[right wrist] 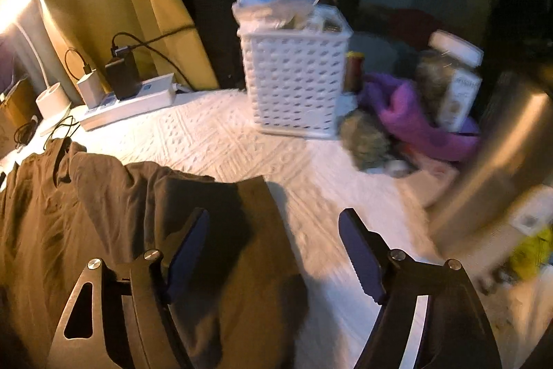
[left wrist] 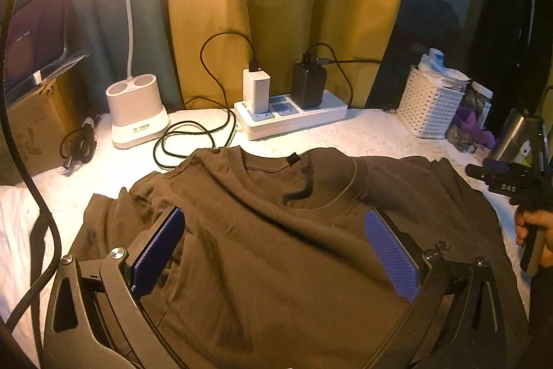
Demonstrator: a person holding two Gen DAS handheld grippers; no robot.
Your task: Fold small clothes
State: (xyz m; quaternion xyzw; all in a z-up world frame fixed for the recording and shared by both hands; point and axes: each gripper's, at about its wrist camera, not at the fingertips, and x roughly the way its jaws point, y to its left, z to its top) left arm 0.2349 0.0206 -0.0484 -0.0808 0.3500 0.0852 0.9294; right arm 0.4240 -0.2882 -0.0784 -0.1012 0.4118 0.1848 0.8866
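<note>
A brown T-shirt (left wrist: 276, 248) lies spread front-up on the white textured cloth, collar toward the curtain. My left gripper (left wrist: 274, 213) hovers over its chest just below the collar. It is open wide, and its blue pads (left wrist: 162, 244) touch nothing. In the right wrist view, my right gripper (right wrist: 274, 213) is open over the shirt's right edge (right wrist: 255, 230). One finger is above the brown fabric, the other above bare white cloth. The left wrist view shows a hand (left wrist: 534, 230) holding the right gripper (left wrist: 484, 172) at the shirt's right side.
Behind the shirt stand a lamp base (left wrist: 136, 113), loose black cables (left wrist: 193, 140) and a power strip (left wrist: 293, 116) with chargers. To the right are a white basket (right wrist: 293, 82), a purple cloth (right wrist: 414, 120), a jar and a steel bottle (right wrist: 501, 161). A cardboard box (left wrist: 31, 127) sits far left.
</note>
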